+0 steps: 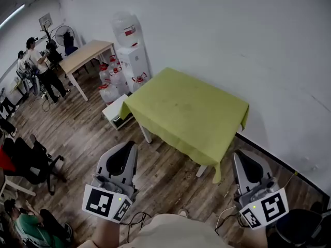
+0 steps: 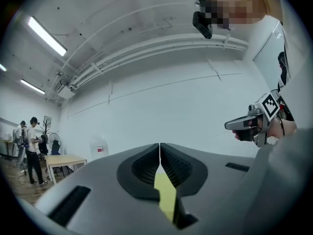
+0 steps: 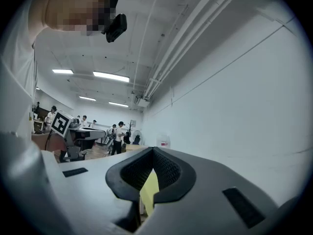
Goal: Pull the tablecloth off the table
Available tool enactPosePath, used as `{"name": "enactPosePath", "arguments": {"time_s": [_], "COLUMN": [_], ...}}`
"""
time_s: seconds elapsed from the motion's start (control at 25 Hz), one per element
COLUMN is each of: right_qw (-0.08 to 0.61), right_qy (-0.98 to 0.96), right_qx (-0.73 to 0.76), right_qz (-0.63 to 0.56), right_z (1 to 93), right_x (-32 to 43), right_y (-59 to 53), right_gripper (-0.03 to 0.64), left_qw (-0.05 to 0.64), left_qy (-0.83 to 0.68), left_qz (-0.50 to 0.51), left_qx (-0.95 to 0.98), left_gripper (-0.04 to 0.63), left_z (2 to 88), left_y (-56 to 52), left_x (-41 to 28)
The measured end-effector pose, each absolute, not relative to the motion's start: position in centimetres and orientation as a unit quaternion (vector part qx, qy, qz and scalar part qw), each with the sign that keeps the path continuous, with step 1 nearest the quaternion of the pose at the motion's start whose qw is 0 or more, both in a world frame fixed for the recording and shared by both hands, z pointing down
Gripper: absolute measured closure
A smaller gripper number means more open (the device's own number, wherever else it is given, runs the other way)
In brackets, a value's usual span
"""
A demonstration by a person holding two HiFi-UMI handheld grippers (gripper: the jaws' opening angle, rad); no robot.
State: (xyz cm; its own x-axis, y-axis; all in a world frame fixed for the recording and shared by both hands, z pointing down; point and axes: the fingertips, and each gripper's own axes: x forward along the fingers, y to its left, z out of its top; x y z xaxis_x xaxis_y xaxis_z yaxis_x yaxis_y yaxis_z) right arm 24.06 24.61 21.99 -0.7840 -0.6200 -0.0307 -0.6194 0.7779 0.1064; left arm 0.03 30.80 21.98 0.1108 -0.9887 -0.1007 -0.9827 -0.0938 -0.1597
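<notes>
The left gripper (image 1: pixel 126 146) and right gripper (image 1: pixel 241 156) are fully closed, holding nothing. The green tablecloth (image 1: pixel 189 112) covers the table (image 1: pixel 147 134).

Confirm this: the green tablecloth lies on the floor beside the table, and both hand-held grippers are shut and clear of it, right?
Not quite. The head view shows the tablecloth spread over the table, not on the floor. The left hand-held gripper and right hand-held gripper are shut and clear of it.
</notes>
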Motion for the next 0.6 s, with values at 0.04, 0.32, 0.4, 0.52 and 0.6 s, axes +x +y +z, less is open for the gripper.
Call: {"name": "enactPosePath", "arguments": {"time_s": [0.04, 0.32, 0.4, 0.52, 0.6], "right_qw": [0.005, -0.013, -0.015, -0.024, -0.024], "right_qy": [-0.943, -0.929, -0.923, -0.923, -0.922], "right_qx": [0.329, 0.366, 0.379, 0.381, 0.381], "right_qz": [-0.055, -0.058, -0.065, -0.058, -0.057], "right_z": [22.1, 21.8, 21.7, 21.6, 21.7], "right_x": [24.3, 25.7, 26.2, 26.9, 27.3], "right_y": [24.5, 23.4, 22.8, 22.5, 22.3], "right_gripper": [0.588, 0.497, 0.285, 0.285, 0.285], "left_qw": [0.094, 0.11, 0.114, 0.108, 0.106], "left_qy": [0.665, 0.687, 0.693, 0.696, 0.697], "left_qz": [-0.018, 0.001, -0.002, -0.002, -0.004], "left_qx": [-0.741, -0.718, -0.712, -0.71, -0.709], "left_gripper": [0.571, 0.56, 0.365, 0.344, 0.337], "left_z": [22.0, 21.3, 21.2, 21.4, 21.5], "left_y": [30.6, 30.5, 30.3, 29.7, 29.4], "left_x": [0.3, 0.0, -0.1, 0.2, 0.4]}}
